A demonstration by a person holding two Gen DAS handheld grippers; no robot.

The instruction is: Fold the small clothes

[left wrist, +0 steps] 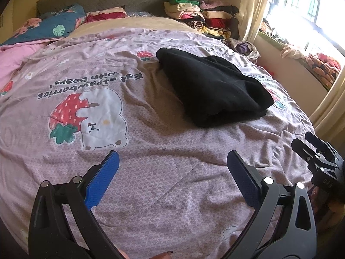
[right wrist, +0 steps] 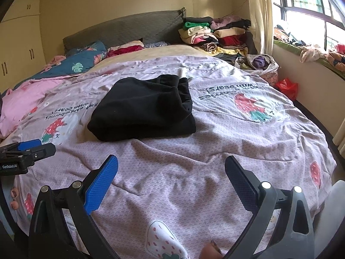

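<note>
- The left gripper [left wrist: 172,161] hovered low over the pink bedspread [left wrist: 163,194] with its 2 blue-padded fingers [left wrist: 101,179] spread wide and nothing between them
- The right gripper [right wrist: 171,168] hung over the same bedspread, its fingers [right wrist: 101,183] likewise parted and empty
- In the left wrist view, the right gripper showed at the right edge, beside the bed's side; in the right wrist view, the left gripper sat at the left edge
- A folded black garment [left wrist: 213,90] lay flat on the bedspread ahead of both grippers, well apart from the fingertips, in a thick, roughly rectangular bundle
- The bedspread carried prints of a white bear [left wrist: 101,120] hugging a strawberry, with lettering above it
- Just beside the garment, another strawberry print [right wrist: 252,105] showed on its right in the right wrist view
- A pile of folded clothes [right wrist: 215,34] stood at the far corner of the bed beside the grey headboard [right wrist: 123,30]
- A blue floral quilt [left wrist: 56,26] and a pink blanket [right wrist: 30,99] lay bunched on the far left side
- A window [right wrist: 308,4] lit the room from the right, with more clothes strewn on its sill
</note>
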